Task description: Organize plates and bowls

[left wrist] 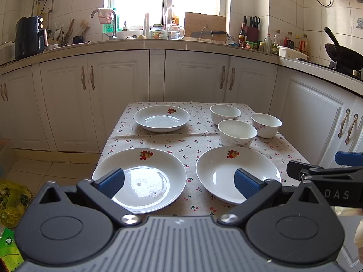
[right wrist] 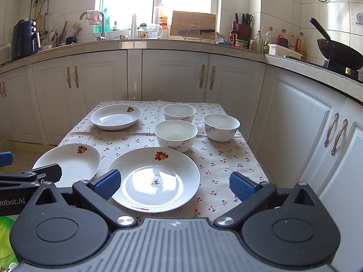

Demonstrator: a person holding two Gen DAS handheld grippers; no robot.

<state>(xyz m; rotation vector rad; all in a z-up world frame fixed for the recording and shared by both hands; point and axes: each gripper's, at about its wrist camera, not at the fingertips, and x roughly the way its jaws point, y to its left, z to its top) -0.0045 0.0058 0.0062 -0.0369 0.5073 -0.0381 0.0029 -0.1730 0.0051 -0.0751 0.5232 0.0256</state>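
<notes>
Three white plates with a fruit print lie on the cherry-print tablecloth (left wrist: 192,140): a near-left plate (left wrist: 145,172), a near-right plate (left wrist: 226,170) and a far-left plate (left wrist: 162,118). Three white bowls (left wrist: 237,132) (left wrist: 224,113) (left wrist: 266,124) stand at the far right. My left gripper (left wrist: 179,182) is open and empty above the near edge, between the two near plates. My right gripper (right wrist: 173,185) is open and empty over the near-right plate (right wrist: 158,172). The bowls (right wrist: 175,134) (right wrist: 179,112) (right wrist: 221,125) stand beyond it.
White cabinets (left wrist: 118,95) and a countertop (left wrist: 158,44) surround the small table on the far and right sides. A wok (left wrist: 342,55) sits on the stove at right. Bags (left wrist: 11,201) lie on the floor at left. The right gripper's finger (left wrist: 322,172) shows at right.
</notes>
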